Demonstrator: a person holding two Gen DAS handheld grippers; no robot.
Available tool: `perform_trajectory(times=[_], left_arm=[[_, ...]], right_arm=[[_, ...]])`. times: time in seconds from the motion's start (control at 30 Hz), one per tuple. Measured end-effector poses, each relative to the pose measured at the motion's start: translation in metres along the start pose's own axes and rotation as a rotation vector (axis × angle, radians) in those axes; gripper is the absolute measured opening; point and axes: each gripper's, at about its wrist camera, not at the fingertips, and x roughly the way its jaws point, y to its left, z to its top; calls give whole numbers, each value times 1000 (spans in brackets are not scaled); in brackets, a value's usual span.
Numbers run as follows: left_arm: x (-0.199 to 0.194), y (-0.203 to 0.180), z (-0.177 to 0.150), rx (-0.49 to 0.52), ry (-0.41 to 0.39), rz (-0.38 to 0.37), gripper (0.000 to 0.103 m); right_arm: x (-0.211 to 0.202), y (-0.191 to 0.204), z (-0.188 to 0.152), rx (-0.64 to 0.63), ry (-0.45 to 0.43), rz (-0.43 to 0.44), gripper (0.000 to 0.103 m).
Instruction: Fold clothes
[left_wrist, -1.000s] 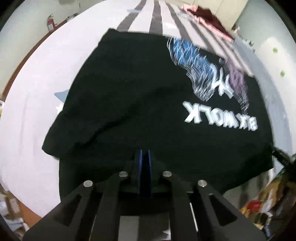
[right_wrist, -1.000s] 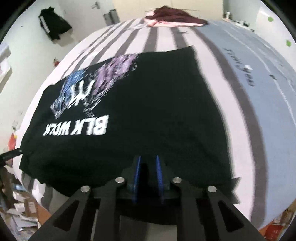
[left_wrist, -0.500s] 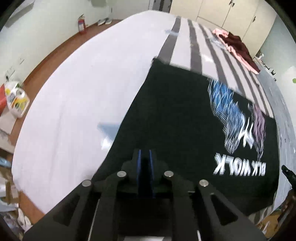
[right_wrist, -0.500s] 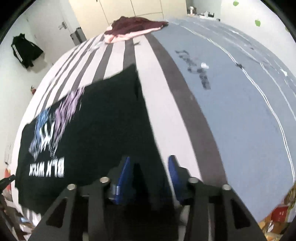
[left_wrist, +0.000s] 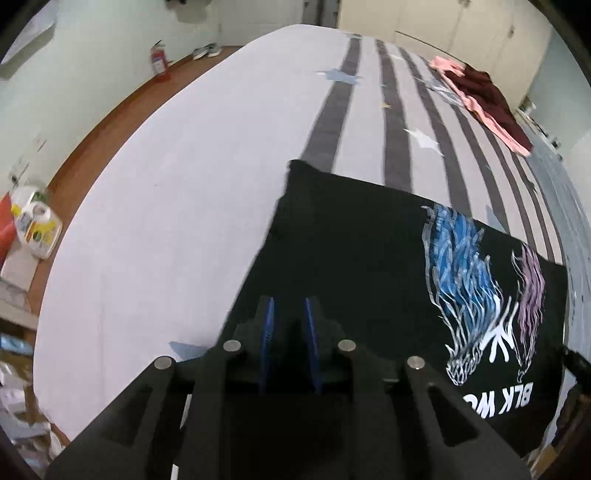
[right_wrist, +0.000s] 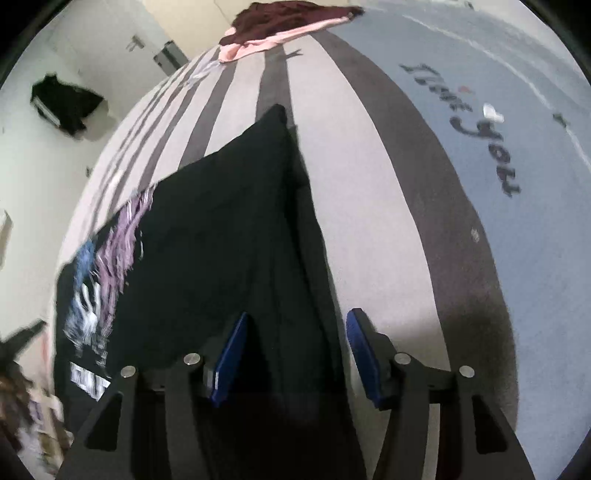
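Observation:
A black T-shirt (left_wrist: 351, 240) with a blue and purple print (left_wrist: 469, 280) and white letters lies spread on the striped bed cover (left_wrist: 184, 184). My left gripper (left_wrist: 289, 325) hovers over the shirt's near left edge. Its blue fingers stand a little apart, with dark cloth showing behind the gap. In the right wrist view the shirt (right_wrist: 221, 240) runs away from me to a pointed far corner. My right gripper (right_wrist: 295, 332) is open wide above the shirt's right edge, and nothing is held between its fingers.
A maroon and pink pile of clothes (left_wrist: 480, 92) lies at the bed's far end (right_wrist: 284, 22). The blue-grey part of the cover with writing (right_wrist: 480, 129) lies to the right. A fire extinguisher (left_wrist: 158, 59) and bottles (left_wrist: 37, 225) stand on the floor to the left.
Both grippers have let go of the shirt: the right opened wide, the left parted slightly. The shirt now lies flat, and both cameras have swung outward toward its side edges.

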Motion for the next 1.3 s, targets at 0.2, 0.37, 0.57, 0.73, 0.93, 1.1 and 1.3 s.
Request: perform_trajectory(times=[0.2,0.37,0.57,0.73,0.93,1.1,1.3], left_arm=[[20,21,-16,-51,24,-48,15],[32,43,-15,-44,32,-123,15],[23,93,1,-25,41,-191,15],[4,142,21,-5,3,-207,15],[2,183,27,-11,-8,-201,15],[11,188,15,-18,26,-220,15],[1,155,8,14,66,-310,15]], right_arm=[[5,15,-3,-41,56,-12,50],[2,43,0,-54,50,-45,8],[-47,154,0,-111,-72,-77,8],[-48,294,-45,-216,-61,25,8],[46,450,-92,-304,72,181,13],[62,462,-100,-316,107,231,32],[41,398,-81,-267,32,154,54]])
